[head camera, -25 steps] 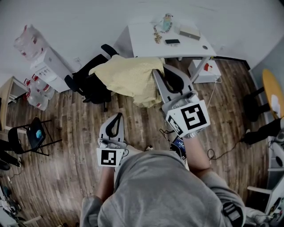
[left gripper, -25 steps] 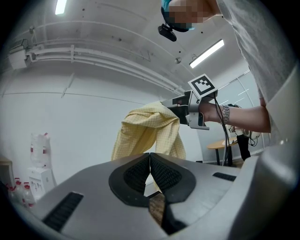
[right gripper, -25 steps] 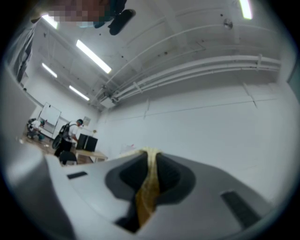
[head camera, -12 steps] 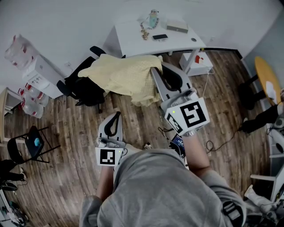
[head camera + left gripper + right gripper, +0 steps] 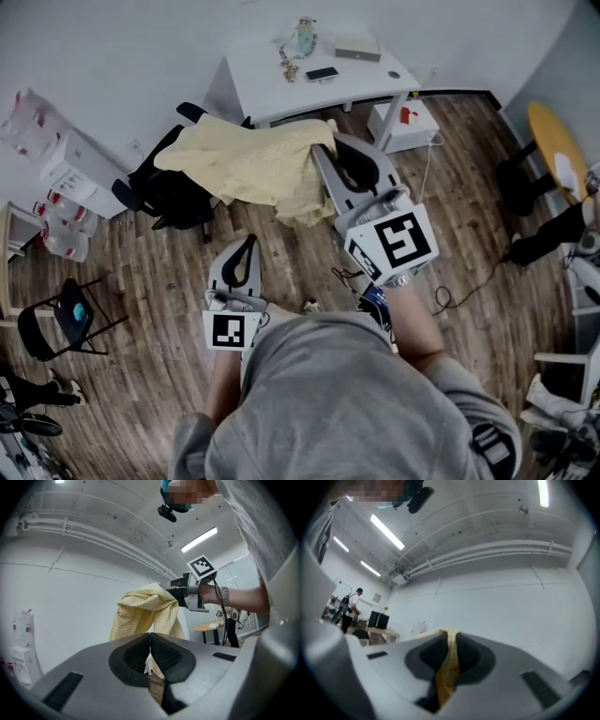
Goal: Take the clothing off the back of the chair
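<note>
Right hand-held gripper [image 5: 322,153] clenched on yellow clothing [image 5: 248,164]; left hand-held gripper [image 5: 250,241] closed, empty.

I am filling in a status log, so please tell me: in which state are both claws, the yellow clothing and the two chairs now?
right claw: shut on the yellow clothing.
left claw: shut, empty.
yellow clothing: one edge lifted, the rest spread over the black office chair; whether it touches the chair is unclear.
black office chair: upright, partly hidden by the clothing.
folding chair: unfolded, standing.

Grey sweatshirt [image 5: 328,403] worn; grey left tool [image 5: 250,242] and right tool [image 5: 329,150] carry black-and-white marker cubes [image 5: 398,242].
</note>
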Tool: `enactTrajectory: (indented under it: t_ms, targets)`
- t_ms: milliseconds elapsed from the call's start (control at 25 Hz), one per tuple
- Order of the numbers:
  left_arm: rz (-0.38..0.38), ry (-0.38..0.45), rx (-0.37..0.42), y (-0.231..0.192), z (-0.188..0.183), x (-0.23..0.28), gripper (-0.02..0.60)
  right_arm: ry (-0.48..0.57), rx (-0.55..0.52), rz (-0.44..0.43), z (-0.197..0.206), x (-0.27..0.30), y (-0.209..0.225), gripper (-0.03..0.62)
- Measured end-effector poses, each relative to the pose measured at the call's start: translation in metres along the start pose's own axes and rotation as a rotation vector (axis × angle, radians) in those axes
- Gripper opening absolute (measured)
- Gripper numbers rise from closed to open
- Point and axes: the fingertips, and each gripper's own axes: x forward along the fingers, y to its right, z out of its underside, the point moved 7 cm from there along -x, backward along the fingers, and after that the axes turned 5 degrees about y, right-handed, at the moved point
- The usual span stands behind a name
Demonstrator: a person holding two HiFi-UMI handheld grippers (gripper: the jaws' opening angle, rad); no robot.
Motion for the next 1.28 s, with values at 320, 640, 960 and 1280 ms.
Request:
enactTrajectory:
  t_ms: [320, 640, 960, 1280]
  targets:
    - [0.026, -0.009, 0.001, 0.004, 0.003, 0.000, 0.032, -0.016, 0.006, 0.041, 0.005, -0.014, 0.006, 0.063]
    - [0.074, -0.013, -0.009, 0.015, 0.005, 0.006, 0.032, -0.027, 0.010, 0.074, 0.008, -0.027, 0.012, 0.063]
    - [0.089, -0.017, -0.008, 0.017, 0.007, 0.008, 0.032, -0.066, 0.021, 0.067, 0.021, -0.028, 0.007, 0.063]
    - [0.090, -0.037, -0.005, 0.014, 0.010, 0.010, 0.032, -0.112, 0.038, 0.080, 0.039, -0.033, 0.009, 0.063]
